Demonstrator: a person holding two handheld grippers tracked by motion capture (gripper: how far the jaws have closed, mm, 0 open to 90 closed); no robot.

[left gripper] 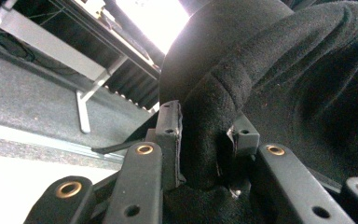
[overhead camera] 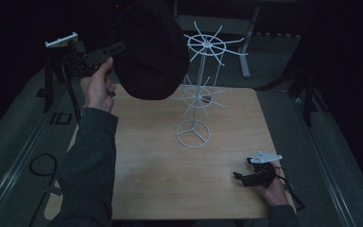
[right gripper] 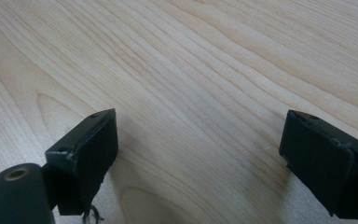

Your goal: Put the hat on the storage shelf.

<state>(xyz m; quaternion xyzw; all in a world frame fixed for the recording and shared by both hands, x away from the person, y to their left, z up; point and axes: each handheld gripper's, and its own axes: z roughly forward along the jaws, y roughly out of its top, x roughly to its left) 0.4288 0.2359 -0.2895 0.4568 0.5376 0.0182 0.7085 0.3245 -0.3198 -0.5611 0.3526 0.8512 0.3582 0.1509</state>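
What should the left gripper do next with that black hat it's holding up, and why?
Probably carry it a little right and ease it down toward the white wire rack. The left gripper is clamped on the brim of the black hat, held high beside the rack's top spokes, none of which carry anything. The right gripper rests open over the table.

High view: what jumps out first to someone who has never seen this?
A big black hat hangs in the air at upper left, its brim pinched in the left tool, held up by a hand. Beside it, mid-table, stands a white wire rack with spoked tiers. The right tool rests open on the wooden table, near the right corner.
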